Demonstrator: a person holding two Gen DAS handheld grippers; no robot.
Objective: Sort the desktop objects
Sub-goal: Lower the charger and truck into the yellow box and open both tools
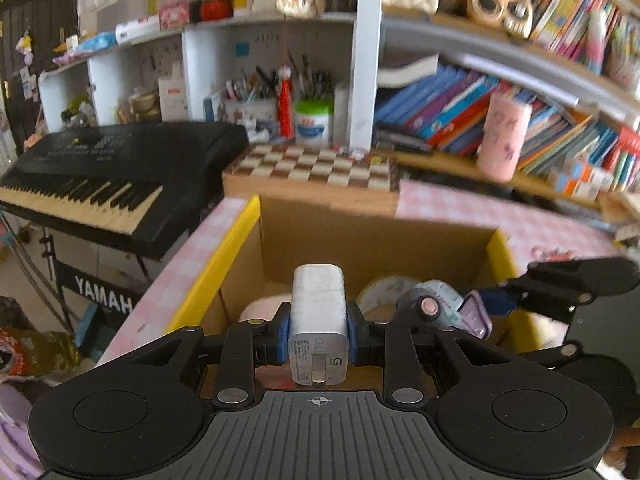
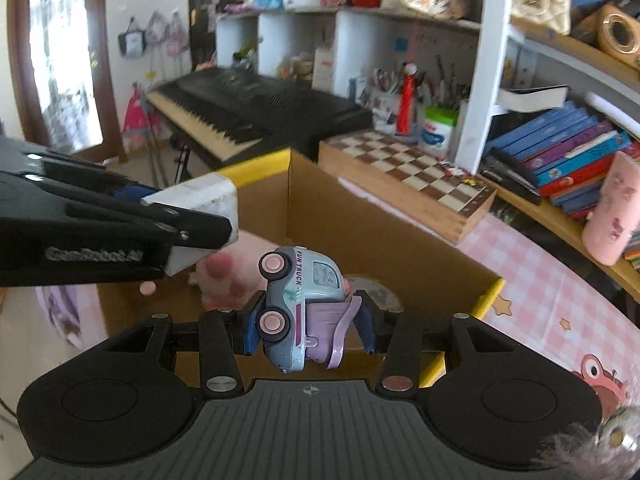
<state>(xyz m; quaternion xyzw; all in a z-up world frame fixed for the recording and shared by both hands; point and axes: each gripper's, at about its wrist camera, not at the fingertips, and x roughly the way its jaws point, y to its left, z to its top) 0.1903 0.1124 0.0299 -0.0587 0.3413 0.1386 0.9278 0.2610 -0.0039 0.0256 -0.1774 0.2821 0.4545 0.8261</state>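
My left gripper [image 1: 318,334] is shut on a white charger plug [image 1: 318,320] and holds it over an open cardboard box [image 1: 360,232] with yellow flap edges. My right gripper [image 2: 308,330] is shut on a pale blue toy truck [image 2: 298,308] with pink wheels, turned on its side, also above the box [image 2: 360,240]. The right gripper and truck [image 1: 436,304] show at the right in the left wrist view. The left gripper with the charger [image 2: 200,200] shows at the left in the right wrist view. A pink soft object [image 2: 236,264] and a round roll [image 1: 384,292] lie in the box.
The box stands on a pink checked tablecloth [image 2: 540,292]. Behind it lie a wooden chessboard [image 2: 412,176], a black keyboard [image 1: 100,176] on a stand, and white shelves with books [image 1: 460,112], pen pots and a pink cup [image 1: 504,136].
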